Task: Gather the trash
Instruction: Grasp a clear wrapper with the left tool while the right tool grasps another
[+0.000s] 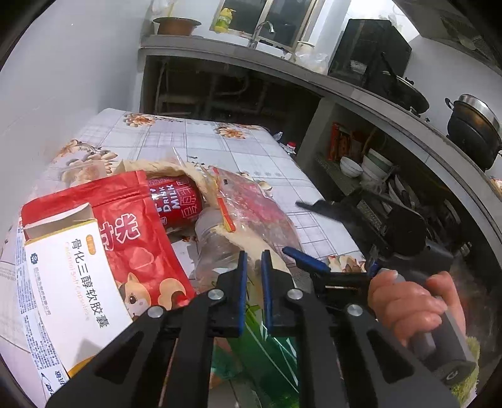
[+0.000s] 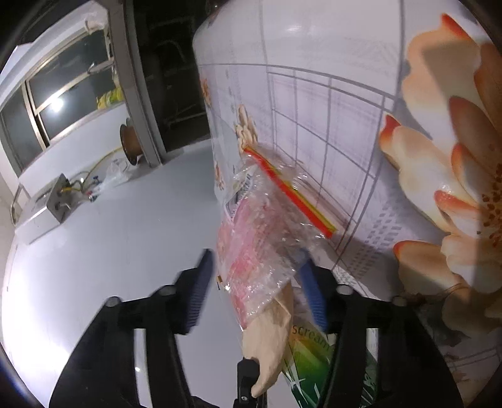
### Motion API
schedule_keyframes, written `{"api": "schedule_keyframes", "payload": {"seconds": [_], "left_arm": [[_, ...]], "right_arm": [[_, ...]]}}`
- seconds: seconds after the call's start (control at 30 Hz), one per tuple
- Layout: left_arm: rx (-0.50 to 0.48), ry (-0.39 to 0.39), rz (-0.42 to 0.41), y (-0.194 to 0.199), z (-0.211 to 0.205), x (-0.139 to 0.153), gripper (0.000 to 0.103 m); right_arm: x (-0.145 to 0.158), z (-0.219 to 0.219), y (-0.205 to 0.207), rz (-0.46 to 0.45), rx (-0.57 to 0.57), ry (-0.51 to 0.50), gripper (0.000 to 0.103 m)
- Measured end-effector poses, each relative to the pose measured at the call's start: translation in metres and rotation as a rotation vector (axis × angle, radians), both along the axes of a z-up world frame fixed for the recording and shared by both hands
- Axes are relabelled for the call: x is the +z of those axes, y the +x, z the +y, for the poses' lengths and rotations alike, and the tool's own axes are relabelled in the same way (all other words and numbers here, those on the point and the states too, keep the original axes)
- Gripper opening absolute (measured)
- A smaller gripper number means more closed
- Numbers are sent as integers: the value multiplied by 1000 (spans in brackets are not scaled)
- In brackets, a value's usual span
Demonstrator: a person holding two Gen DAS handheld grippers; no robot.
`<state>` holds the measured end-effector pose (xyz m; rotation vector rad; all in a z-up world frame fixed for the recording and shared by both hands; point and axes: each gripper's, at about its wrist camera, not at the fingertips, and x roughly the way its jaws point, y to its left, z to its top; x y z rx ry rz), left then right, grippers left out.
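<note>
A beige bag [image 1: 175, 168] lies on the flowered tablecloth [image 1: 200, 138], filled with trash: a red pouch [image 1: 135, 238], a white medicine box [image 1: 72, 282], a red milk can [image 1: 178, 201], a clear bottle [image 1: 213, 238]. A clear zip bag with a red strip [image 1: 254, 204] lies at its rim. My left gripper [image 1: 253, 266] is shut on the beige bag's edge. My right gripper [image 2: 257, 282] is open, its fingers on either side of the clear zip bag [image 2: 263, 232]; it also shows in the left wrist view [image 1: 313, 262].
A green wrapper [image 2: 310, 348] lies under the bag edge. The table ends on the right; beyond it a concrete counter holds a sink tap [image 1: 263, 29], a black oven [image 1: 370, 50] and pots [image 1: 473, 125]. Bowls [image 1: 367, 166] sit on the shelf below.
</note>
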<state>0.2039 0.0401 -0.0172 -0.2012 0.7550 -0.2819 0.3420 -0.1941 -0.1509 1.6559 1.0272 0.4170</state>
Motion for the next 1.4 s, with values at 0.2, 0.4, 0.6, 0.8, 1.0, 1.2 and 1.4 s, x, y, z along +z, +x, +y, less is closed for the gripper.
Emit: {"api": "schedule_keyframes", "payload": {"seconds": [0.2, 0.4, 0.6, 0.8, 1.0, 1.2, 1.4], "left_arm": [[-7, -2, 0, 0, 0, 0, 6], [-8, 4, 4, 0, 0, 0, 6], [-12, 23, 20, 0, 2, 1, 6], [-17, 81, 11, 2, 11, 25, 22], [-84, 134, 4, 24, 4, 62, 46], [-180, 146, 186, 100, -12, 65, 51], [-139, 232, 483, 201, -24, 9, 51]], "right_arm": [[-2, -6, -8, -28, -7, 18, 13], [0, -18, -13, -66, -29, 56, 1], [-1, -43, -23, -86, -87, 94, 0], [-8, -75, -39, -103, -154, 115, 0], [-11, -94, -52, -136, -187, 99, 0], [-21, -101, -59, -146, -196, 118, 0], [-27, -103, -59, -146, -173, 118, 0]]}}
